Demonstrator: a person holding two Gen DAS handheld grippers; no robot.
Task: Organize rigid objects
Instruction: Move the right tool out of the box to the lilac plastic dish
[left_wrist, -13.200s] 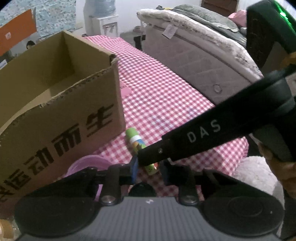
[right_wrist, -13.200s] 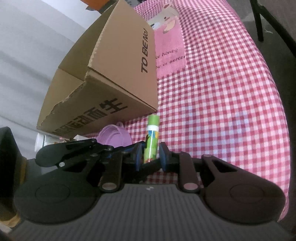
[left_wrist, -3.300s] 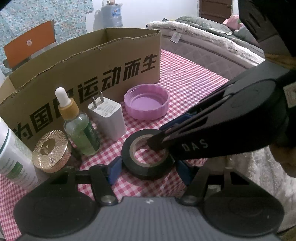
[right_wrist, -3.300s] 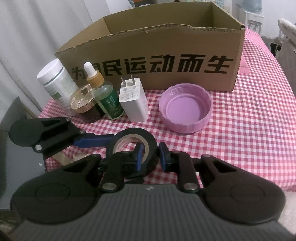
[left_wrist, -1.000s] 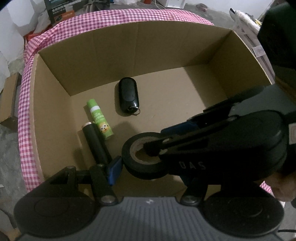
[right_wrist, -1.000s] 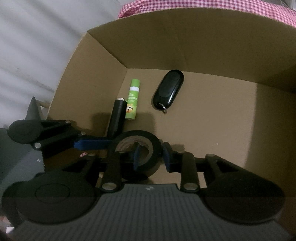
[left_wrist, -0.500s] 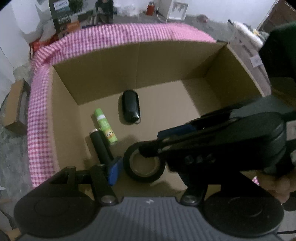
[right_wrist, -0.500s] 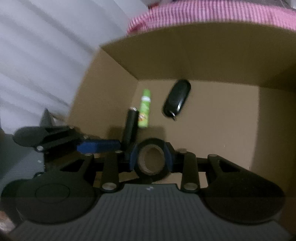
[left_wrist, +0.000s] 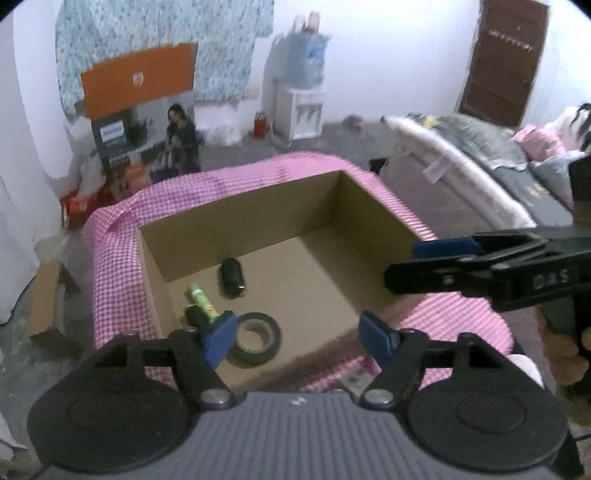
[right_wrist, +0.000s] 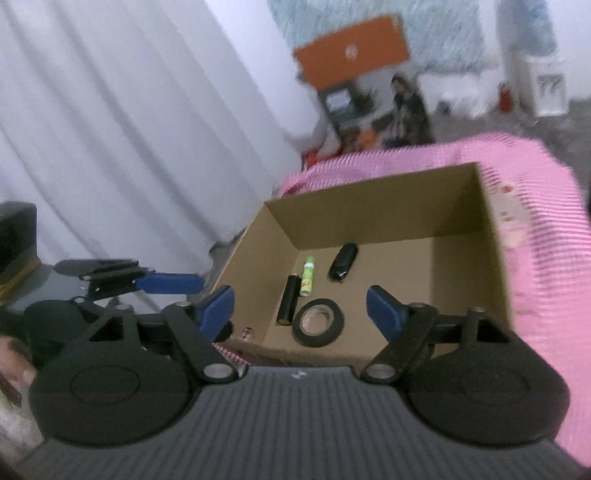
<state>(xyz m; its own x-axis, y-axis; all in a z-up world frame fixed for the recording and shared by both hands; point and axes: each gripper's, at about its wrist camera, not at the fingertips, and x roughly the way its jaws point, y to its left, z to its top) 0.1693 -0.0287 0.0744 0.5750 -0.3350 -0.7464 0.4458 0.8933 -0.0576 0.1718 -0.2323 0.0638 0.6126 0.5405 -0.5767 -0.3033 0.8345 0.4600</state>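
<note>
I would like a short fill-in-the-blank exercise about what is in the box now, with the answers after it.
1. The black tape roll lies flat inside the cardboard ____.
2. The tube beside the black cylinder is ____ in colour.
3. The box now holds ____ objects.
4. The cloth under it is checked pink and ____.

Answers: box; green; four; white

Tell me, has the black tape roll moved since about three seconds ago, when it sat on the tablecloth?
Yes. The tape roll went from the checked cloth in front of the cardboard box to the box floor, beside the black cylinder.
</note>
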